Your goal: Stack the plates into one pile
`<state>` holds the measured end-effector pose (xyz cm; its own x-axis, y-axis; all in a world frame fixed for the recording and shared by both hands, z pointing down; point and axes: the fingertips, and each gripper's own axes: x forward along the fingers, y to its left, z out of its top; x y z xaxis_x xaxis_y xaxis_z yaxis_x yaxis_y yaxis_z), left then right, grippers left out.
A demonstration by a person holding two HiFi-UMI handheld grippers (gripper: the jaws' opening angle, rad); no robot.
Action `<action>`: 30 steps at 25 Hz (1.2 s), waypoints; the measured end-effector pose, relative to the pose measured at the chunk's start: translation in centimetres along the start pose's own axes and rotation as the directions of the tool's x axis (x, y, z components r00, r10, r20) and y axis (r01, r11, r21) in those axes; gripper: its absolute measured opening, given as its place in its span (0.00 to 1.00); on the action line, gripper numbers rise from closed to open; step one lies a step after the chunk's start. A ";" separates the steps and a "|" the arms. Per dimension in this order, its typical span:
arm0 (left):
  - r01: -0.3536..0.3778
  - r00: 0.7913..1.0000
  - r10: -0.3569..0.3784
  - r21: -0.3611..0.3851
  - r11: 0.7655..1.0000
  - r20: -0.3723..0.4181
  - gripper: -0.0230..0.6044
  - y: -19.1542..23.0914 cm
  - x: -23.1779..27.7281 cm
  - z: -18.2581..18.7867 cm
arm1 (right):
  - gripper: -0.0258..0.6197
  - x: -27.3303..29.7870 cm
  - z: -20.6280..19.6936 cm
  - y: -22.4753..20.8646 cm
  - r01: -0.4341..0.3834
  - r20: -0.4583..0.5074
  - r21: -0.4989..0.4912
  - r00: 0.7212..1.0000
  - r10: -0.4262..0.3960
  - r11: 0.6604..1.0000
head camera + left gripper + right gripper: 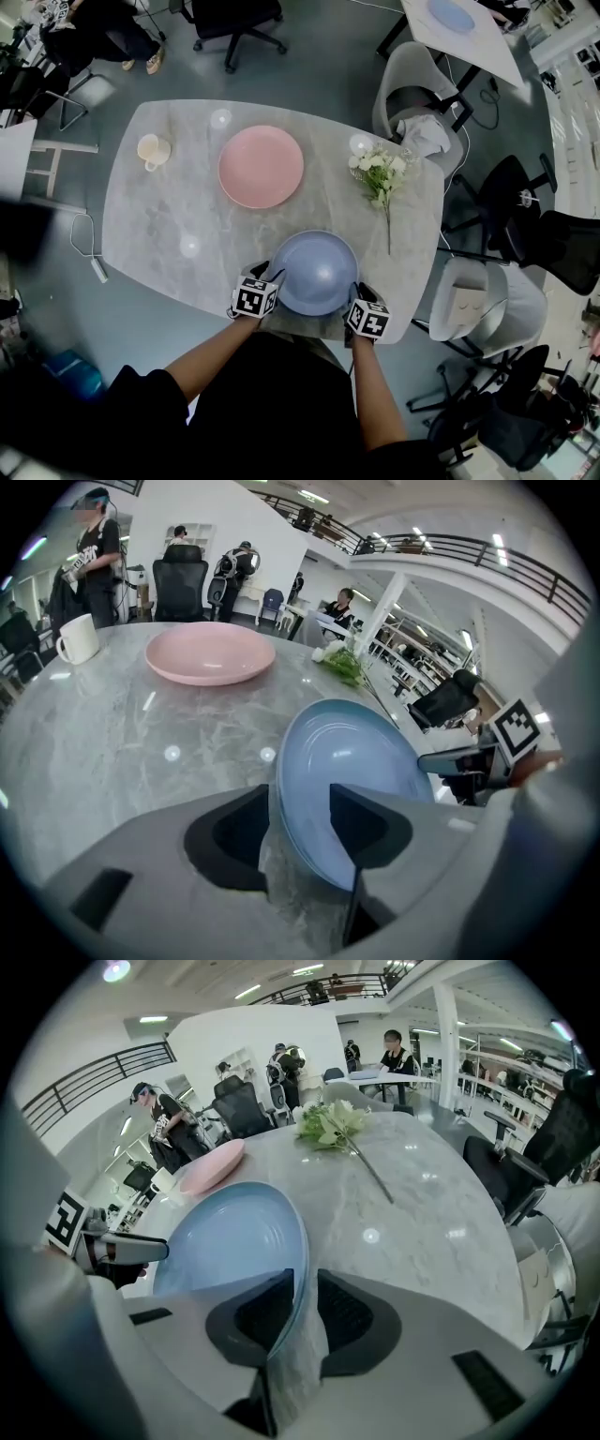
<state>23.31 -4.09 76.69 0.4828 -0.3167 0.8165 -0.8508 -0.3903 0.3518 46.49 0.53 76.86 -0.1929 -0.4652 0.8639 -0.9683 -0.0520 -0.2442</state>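
The blue plate (319, 272) lies at the near edge of the worktop (159, 216), its rim between both sets of jaws. The left gripper (300, 797) stands wide apart, clear of the rim. The right gripper (305, 1281) is barely parted and seems to grip nothing. The pink plate (261, 166) sits beyond the blue plate, slightly leftward, so nearer the left gripper. Both plates are empty.

A grey marble-look oval table (150, 225) carries a cream ceramic mug (153, 150) near its far left edge and a long-stemmed sprig of white flowers (382, 178) at its right side; a white moulded chair (412, 89) stands just beyond
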 end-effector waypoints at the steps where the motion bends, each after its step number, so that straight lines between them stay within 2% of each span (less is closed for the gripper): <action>1: 0.002 1.000 -0.002 -0.013 1.000 0.001 0.37 0.2 0.1 0.1 | 0.12 0.1 0.0 0.0 -0.006 -0.001 0.003 1.000 0.006 1.000; 5: 0.054 0.998 -0.052 -0.090 0.994 0.019 0.37 0.2 0.9 0.2 | 0.13 0.7 -0.2 0.6 -0.069 -0.001 0.036 0.998 0.069 0.997; 7: 0.076 0.997 -0.075 -0.085 0.994 0.012 0.37 -0.1 1.4 0.1 | 0.13 0.9 -0.1 0.8 -0.082 0.003 0.045 0.997 0.082 0.996; 11: 0.062 0.998 -0.064 -0.071 0.996 -0.017 0.35 0.1 2.1 -0.7 | 0.13 1.3 -0.4 0.5 -0.065 -0.021 0.042 0.998 0.066 0.997; 15: 0.044 0.998 -0.048 -0.087 0.995 -0.041 0.26 0.7 2.6 -1.5 | 0.13 1.6 -0.8 0.4 -0.077 -0.013 0.051 0.997 0.078 0.996; 17: 0.064 0.997 -0.069 -0.098 0.993 -0.045 0.20 1.0 2.8 -1.7 | 0.13 1.7 -0.8 0.3 -0.099 0.011 0.078 0.995 0.099 0.992; 23: 0.170 0.981 -0.182 -0.147 0.974 -0.071 0.15 0.1 2.1 -1.8 | 0.12 1.3 -1.8 -0.2 -0.103 0.027 0.126 0.995 0.100 0.987; 27: 0.169 0.983 -0.177 -0.124 0.978 -0.056 0.15 -1.1 0.6 -2.6 | 0.10 -0.2 -2.5 -0.3 -0.114 0.082 0.152 0.991 0.103 0.982; 30: 0.165 0.985 -0.170 -0.138 0.977 -0.031 0.15 -2.2 -0.9 -3.8 | 0.10 -2.0 -3.6 -0.1 -0.112 0.117 0.143 0.989 0.095 0.983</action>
<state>23.96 0.31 76.89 0.6141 -0.2188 0.7583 -0.7801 -0.3143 0.5411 46.39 4.62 76.70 -0.2643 -0.5685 0.7791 -0.9080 -0.1255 -0.3997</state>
